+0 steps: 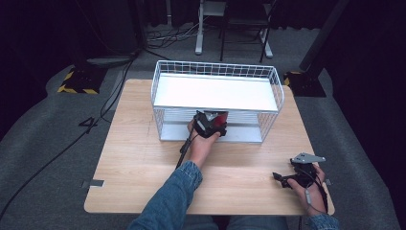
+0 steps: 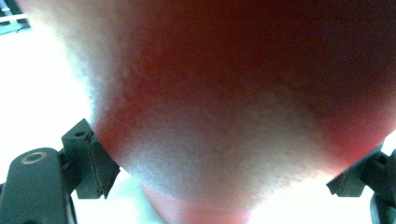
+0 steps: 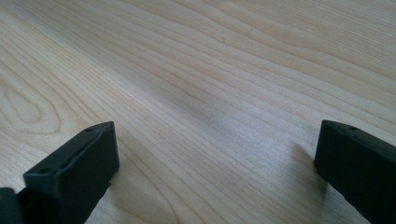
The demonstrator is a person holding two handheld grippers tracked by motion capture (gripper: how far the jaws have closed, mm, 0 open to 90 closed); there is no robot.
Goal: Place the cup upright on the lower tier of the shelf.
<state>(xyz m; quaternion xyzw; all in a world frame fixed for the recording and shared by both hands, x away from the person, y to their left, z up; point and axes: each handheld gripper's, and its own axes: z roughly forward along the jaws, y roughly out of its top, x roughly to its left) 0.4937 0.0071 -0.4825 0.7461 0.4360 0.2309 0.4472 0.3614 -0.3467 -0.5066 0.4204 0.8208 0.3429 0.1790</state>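
Up close, a red object sits clamped between the left gripper's jaws, at the lower shelf of the wire rack; its long axis cannot be told. Nearer the person than the rack, the right gripper rests released on the surface.

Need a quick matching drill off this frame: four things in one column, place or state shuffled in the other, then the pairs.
Things
1. left tool
2. right tool
3. white wire-mesh two-tier rack
4. round red object

Place or state
A. stands at the far half of the light wooden table
B. open, holding nothing, low over bare wood at the table's near right
C. reaches into the rack's lower tier, jaws set against the red object
D. sits between two black jaws, close to the camera

Pairs: 1-C, 2-B, 3-A, 4-D
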